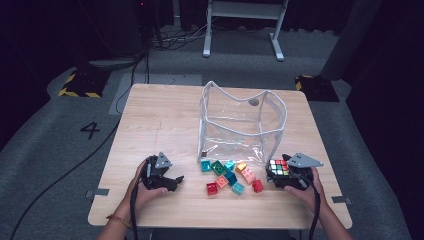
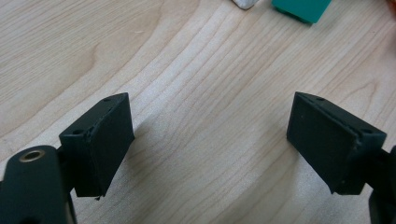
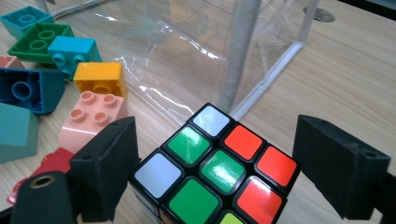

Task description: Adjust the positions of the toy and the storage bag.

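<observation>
The cube (image 1: 279,167) sits on the worktop (image 1: 165,120) just off the near right corner of the clear bag (image 1: 242,125), and the right gripper (image 3: 215,168) straddles it. In the right gripper view its top face of white, green, red and yellow-green squares lies between the two black jaws: the left jaw stands right at the cube's left edge, while a clear gap shows between the right jaw and the cube's red side, so the jaws stand apart and do not clamp it. Whether the left jaw actually touches the cube is hard to tell. The cube's near edge is cut off at the bottom of that view.

The right hand (image 1: 302,192) comes in from the near edge, low over the worktop, the gripper aimed away from the person toward the bag. The left hand (image 1: 145,192) rests well to the left of the bag, and the left gripper (image 2: 210,140) points toward the bricks (image 1: 230,175). Its jaws stand apart over bare wood, nothing between them.

The bricks lie in a loose cluster just in front of the bag, between the two grippers and left of the cube. In the left gripper view only a corner of a teal brick (image 2: 301,7) shows at the top edge.
</observation>
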A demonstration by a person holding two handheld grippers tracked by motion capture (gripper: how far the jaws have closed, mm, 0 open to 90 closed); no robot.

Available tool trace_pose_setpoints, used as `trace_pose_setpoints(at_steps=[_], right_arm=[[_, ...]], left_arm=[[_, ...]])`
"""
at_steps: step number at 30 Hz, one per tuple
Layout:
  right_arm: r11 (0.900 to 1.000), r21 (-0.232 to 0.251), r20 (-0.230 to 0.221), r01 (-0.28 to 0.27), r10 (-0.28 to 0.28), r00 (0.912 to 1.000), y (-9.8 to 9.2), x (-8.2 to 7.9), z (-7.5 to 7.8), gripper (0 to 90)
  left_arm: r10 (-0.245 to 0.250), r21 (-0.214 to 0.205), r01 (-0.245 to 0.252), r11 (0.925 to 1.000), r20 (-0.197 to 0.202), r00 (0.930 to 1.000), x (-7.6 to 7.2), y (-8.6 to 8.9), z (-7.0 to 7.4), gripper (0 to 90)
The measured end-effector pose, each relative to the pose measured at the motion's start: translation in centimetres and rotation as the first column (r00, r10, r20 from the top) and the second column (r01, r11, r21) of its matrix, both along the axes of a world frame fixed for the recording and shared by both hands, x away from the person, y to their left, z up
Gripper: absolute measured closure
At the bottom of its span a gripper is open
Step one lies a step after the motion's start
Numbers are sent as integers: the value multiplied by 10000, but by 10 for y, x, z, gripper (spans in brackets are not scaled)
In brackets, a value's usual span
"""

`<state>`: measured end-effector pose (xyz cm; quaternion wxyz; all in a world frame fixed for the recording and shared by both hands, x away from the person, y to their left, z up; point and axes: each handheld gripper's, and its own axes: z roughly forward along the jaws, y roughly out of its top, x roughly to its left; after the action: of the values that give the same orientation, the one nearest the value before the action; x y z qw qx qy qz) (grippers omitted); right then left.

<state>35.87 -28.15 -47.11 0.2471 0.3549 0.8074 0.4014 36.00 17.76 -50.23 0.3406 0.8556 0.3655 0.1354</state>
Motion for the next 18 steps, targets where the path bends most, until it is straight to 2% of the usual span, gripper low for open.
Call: trace_pose_setpoints(at_steps=[3,7,11,13,15,16,18], right_arm=[[9996,-290,268,-42,50,9996,-4,-8,1,161],[9997,37,282,260,-261,9993,-11,-17,6,179],[9987,-29,414,512,-510,9978,-15,-22,9,157],[9980,-46,286,637,-636,9976,-15,-23,7,161],[9957,-94,-156,923,-924,9956,-11,-23,2,164],[9954,-257,-329,920,-928,9951,-9,-22,-4,159],[9964,-168,-440,830,-837,9955,-11,-19,-9,182]], left_arm=[[37,-29,-37,10000,-65,10000,1,0,0,146],[84,-27,-84,10000,-52,10000,1,0,0,144],[98,-15,-98,10000,-35,9999,1,0,0,143],[74,-33,-74,10000,-53,10000,1,-1,0,143],[81,-33,-82,10000,-36,10000,1,-1,0,144],[87,-29,-87,10000,-40,10000,1,-1,0,143],[89,-31,-89,10000,-44,10000,1,-1,0,143]])
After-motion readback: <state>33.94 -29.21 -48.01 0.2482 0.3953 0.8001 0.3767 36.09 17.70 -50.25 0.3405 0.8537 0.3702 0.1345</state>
